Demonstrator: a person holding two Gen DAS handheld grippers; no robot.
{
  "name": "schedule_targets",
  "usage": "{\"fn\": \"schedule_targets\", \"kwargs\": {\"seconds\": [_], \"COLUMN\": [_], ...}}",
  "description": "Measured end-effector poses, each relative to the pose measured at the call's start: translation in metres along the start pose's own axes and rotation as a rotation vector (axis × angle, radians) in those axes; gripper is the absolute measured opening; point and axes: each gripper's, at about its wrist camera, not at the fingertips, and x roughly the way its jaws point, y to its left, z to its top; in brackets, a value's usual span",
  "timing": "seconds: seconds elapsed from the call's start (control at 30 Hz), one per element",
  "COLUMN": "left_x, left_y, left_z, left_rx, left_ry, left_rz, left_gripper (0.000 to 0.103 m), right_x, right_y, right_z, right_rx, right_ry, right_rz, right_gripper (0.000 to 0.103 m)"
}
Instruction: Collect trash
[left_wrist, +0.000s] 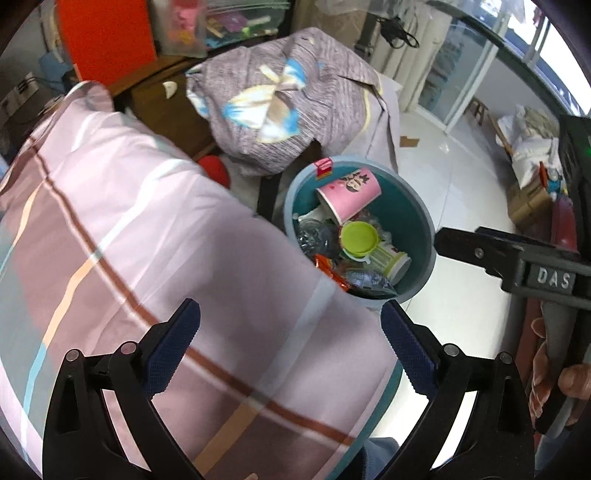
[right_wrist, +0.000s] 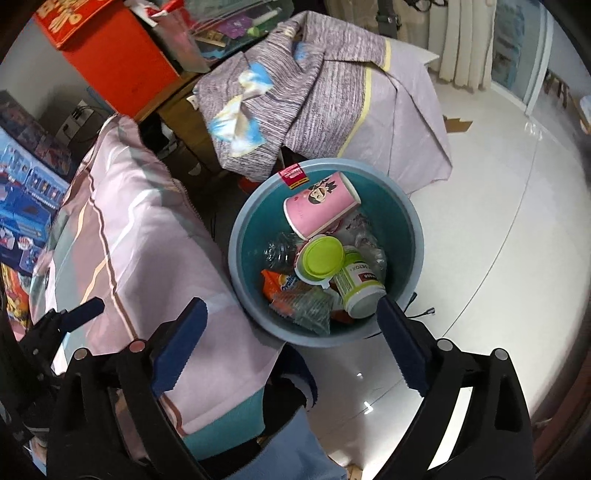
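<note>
Left wrist view: the left gripper (left_wrist: 290, 339) hangs with jaws wide and nothing between them, over a pink striped quilt (left_wrist: 147, 258) that hides the near rim of the bin (left_wrist: 424, 229). The bin stands on the floor beside the bed, holding a pink cup (left_wrist: 349, 194), a green lid (left_wrist: 358, 234) and crumpled wrappers, hard to tell apart.

Right wrist view: the right gripper (right_wrist: 291, 339) is also spread wide and empty above the bin (right_wrist: 243, 229); one finger (right_wrist: 400, 347) covers part of the rim.
</note>
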Motion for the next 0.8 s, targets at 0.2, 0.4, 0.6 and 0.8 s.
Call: {"fn": "schedule_targets", "kwargs": {"seconds": [0.2,0.4,0.6,0.8], "left_x": [-0.017,-0.031,-0.044,-0.066], "left_y": [0.01,0.017,0.025,0.034], "left_z": [-0.013,-0.028,-0.043,-0.058], "left_rx": [-0.046,-0.081,-0.114,-0.147], "left_ry": [-0.019,-0.036,-0.056,-0.1], "left_rz": [0.007,0.01,0.033,0.054], "left_gripper": [0.099,0.099,0.099,0.099], "right_x": [-0.017,-0.024,-0.03,-0.041], "right_y": [0.012,0.029,0.047,0.058], "right_z": [-0.013,-0.031,-0.046,-0.057], "right_rx": [-0.039,-0.099,-0.156,-0.185], "right_ry": [-0.023,-0.024,-0.04,-0.056], "right_rz": [-0.022,-0.012,-0.027,-0.024], "right_gripper": [0.092,0.096,0.096,0.096]}}
